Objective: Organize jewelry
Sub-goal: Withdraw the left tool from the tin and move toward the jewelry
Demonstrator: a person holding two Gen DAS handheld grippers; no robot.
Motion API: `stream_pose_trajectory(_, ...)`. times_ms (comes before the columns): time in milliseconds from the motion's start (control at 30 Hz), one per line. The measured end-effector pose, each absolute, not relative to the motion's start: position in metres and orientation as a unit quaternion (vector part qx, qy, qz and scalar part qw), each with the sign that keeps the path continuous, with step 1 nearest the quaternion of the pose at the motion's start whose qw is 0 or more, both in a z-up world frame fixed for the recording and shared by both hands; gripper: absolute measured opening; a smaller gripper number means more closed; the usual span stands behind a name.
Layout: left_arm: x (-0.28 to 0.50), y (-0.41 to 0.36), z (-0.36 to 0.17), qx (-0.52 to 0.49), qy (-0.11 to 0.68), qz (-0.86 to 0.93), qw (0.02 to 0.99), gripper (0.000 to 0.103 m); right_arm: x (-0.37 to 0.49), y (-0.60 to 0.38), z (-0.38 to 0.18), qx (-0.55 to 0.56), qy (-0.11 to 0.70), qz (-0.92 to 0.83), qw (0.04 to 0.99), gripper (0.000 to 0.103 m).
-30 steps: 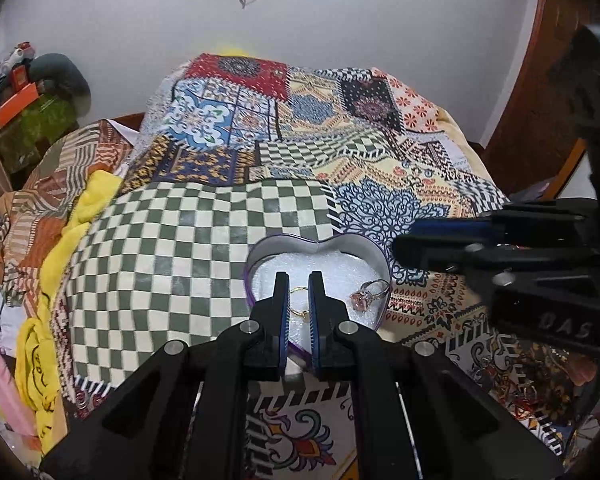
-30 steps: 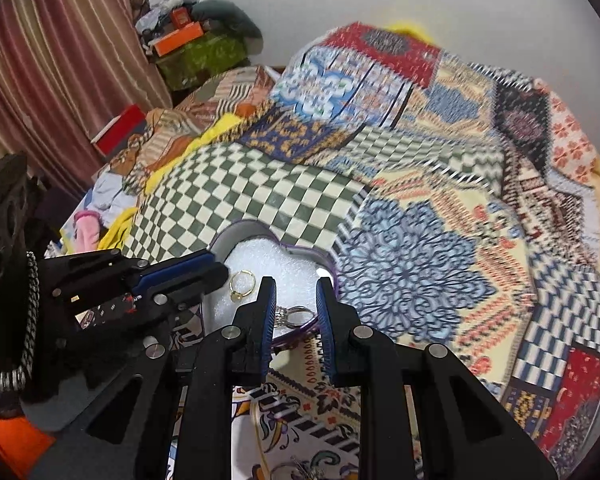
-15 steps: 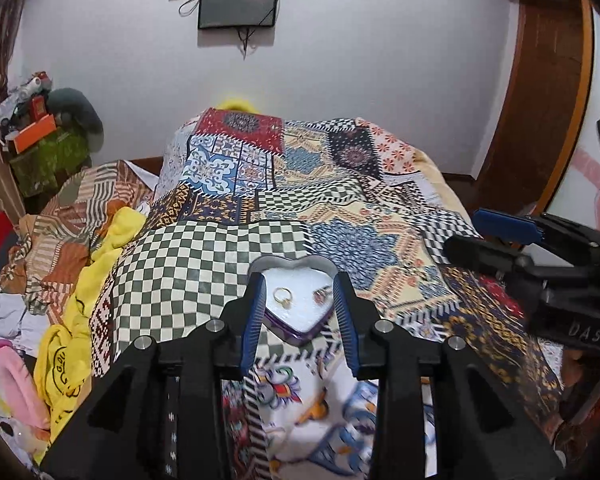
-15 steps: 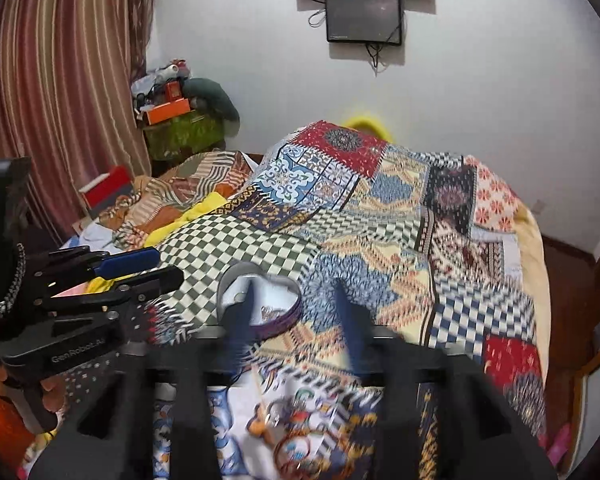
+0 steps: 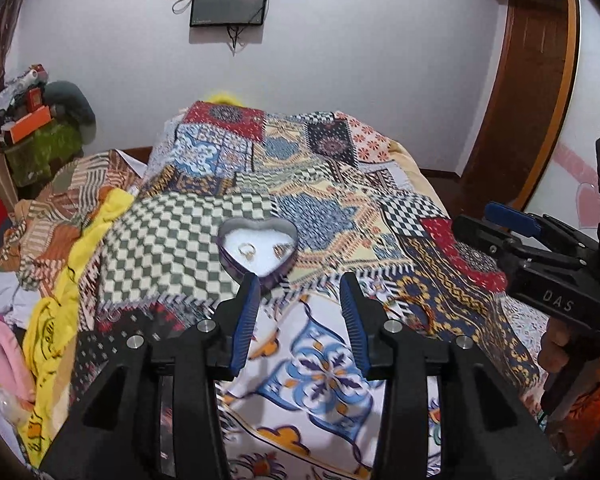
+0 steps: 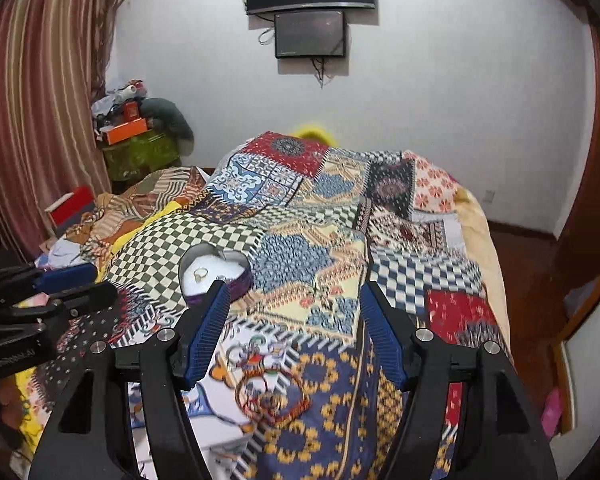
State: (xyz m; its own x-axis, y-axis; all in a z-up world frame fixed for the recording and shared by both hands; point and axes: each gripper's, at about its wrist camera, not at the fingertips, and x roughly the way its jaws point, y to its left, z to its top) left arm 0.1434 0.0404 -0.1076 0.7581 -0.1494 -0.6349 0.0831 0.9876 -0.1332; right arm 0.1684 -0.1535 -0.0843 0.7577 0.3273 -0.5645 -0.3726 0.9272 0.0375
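A heart-shaped purple tin (image 5: 225,245) with white padding sits on the patchwork bedspread. It holds a gold ring (image 5: 247,249) and a stone ring (image 5: 281,250). In the right wrist view the tin (image 6: 242,279) shows the gold ring (image 6: 200,273). My left gripper (image 5: 299,284) is open and empty, just short of the tin. My right gripper (image 6: 293,293) is open and empty, right of the tin. Thin red bangles (image 6: 274,397) lie on the bedspread below its fingers; they also show in the left wrist view (image 5: 410,309).
The bedspread (image 6: 308,216) covers the bed. Crumpled clothes (image 5: 52,264) are piled along its left side. A cluttered stand (image 6: 138,144) and striped curtain are at the far left. A wooden door frame (image 5: 532,92) is on the right.
Both grippers have opened and pulled back and up from the tin. The gold ring and the stone ring now lie loose in the tin.
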Motion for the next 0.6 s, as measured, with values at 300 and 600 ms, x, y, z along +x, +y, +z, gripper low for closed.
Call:
stream_pose_trajectory(300, 0.138, 0.018, -0.131, -0.052, 0.372, -0.081, 0.923, 0.041, 0.157, -0.181, -0.098, -0.040, 0.321, 0.176, 0.930, 0.063)
stream_pose_trajectory(600, 0.148, 0.001, -0.155, -0.047, 0.403, -0.092, 0.910, 0.041, 0.155, -0.198, -0.123, -0.031, 0.358, 0.173, 0.917, 0.063)
